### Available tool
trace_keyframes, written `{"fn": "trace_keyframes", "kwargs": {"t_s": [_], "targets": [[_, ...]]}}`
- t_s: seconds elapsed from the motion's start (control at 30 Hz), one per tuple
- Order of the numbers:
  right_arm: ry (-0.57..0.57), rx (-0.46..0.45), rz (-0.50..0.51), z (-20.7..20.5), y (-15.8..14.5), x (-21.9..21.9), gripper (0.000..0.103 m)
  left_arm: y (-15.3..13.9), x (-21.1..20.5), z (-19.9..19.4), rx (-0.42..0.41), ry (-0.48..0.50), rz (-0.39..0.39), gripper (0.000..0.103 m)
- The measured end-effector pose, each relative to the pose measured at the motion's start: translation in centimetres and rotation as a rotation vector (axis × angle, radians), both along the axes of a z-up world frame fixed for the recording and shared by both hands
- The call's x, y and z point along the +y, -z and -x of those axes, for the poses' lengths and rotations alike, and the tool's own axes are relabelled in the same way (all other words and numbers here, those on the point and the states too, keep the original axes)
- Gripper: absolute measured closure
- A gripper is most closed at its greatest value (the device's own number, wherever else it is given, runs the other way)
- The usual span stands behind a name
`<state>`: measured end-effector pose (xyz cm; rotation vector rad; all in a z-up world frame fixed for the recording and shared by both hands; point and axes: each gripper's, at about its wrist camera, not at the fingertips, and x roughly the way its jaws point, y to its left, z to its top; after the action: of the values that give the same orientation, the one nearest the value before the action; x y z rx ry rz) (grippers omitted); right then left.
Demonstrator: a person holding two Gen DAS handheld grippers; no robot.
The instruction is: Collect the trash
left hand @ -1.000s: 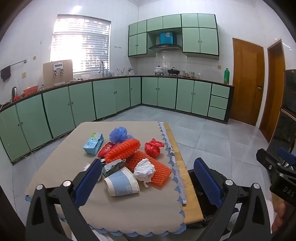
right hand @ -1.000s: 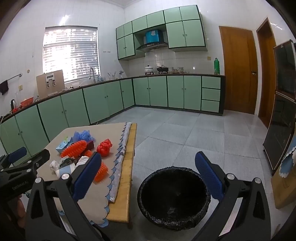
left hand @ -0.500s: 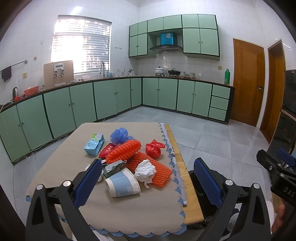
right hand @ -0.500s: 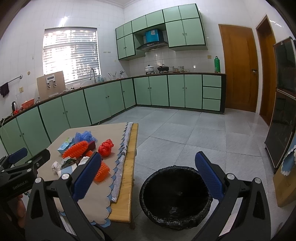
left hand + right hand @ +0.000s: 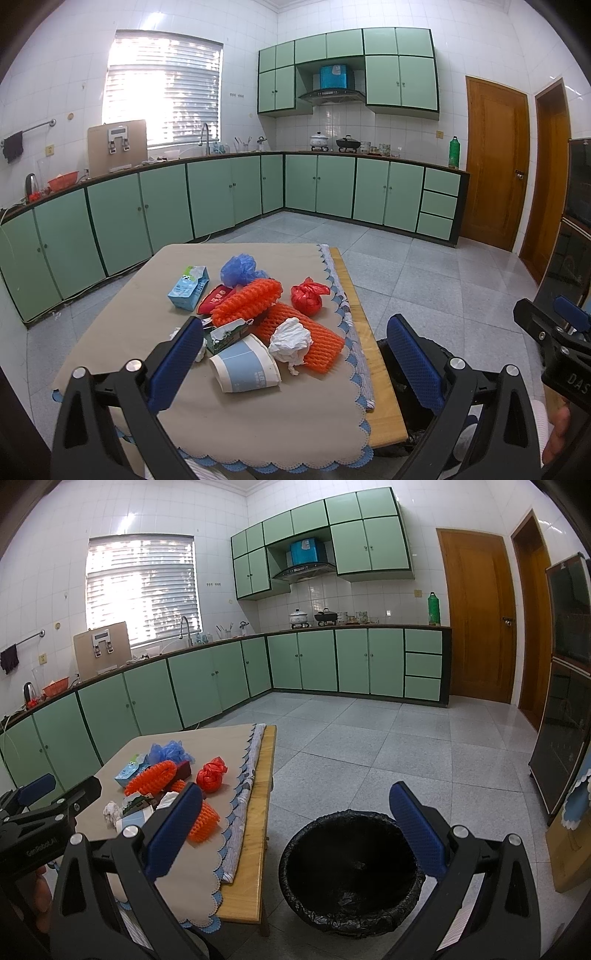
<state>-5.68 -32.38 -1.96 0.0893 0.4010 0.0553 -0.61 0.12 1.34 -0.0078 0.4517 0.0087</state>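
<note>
the left hand-held gripper (image 5: 295,363) hangs spread wide over the near edge of the surface (image 5: 122,321), a low wooden table under a beige cloth with a blue scalloped hem; nothing sits between its blue-padded fingers (image 5: 176,360). the right hand-held gripper (image 5: 295,834) is also spread wide and empty, above the round bin lined with a black plastic bag (image 5: 351,871), which stands on the grey tiled floor (image 5: 406,746) just beside the table's right edge.

the trash lies in 1 loose heap on the cloth. nearest is a blue-and-white paper cup (image 5: 245,365) on its side, with a crumpled white tissue (image 5: 290,338) at its 2 o'clock, resting on an orange foam fruit net (image 5: 317,338). a 2nd orange foam net (image 5: 245,301) lies behind. at 10 o'clock from it is a light-blue milk carton (image 5: 188,286); at 3 o'clock, a knotted red plastic bag (image 5: 306,297). a blue plastic bag (image 5: 240,267) is farthest.
</note>
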Motion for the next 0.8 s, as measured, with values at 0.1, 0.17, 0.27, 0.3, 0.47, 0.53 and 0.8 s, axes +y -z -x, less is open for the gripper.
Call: {"fn": "trace_keyframes", "kwargs": {"t_s": [0.1,0.17,0.27,0.3,0.47,0.53,0.8], "targets": [[0.000,0.002,-0.002,0.01,0.02,-0.03,0.005,-0.20,0.16,0.02,-0.002,0.000,0.000,0.006],[0.000,0.001,-0.001,0.01,0.02,0.00,0.005,-0.03,0.08,-0.06,-0.001,-0.001,0.000,0.006],[0.002,0.002,-0.003,0.01,0.04,-0.03,0.005,-0.03,0.07,-0.05,0.000,0.000,0.001,0.006],[0.002,0.001,-0.003,0.02,0.08,-0.02,0.005,0.02,0.00,-0.03,0.000,0.000,0.000,0.006],[0.002,0.005,-0.008,-0.03,0.04,0.19,0.005,0.04,-0.01,-0.03,0.000,0.000,0.000,0.006],[0.002,0.005,-0.008,-0.04,0.05,0.25,0.005,0.05,-0.02,-0.02,0.000,0.000,0.000,0.006],[0.002,0.006,-0.009,-0.04,0.03,0.21,0.005,-0.05,0.06,0.01,-0.001,-0.002,-0.001,0.006]]}}
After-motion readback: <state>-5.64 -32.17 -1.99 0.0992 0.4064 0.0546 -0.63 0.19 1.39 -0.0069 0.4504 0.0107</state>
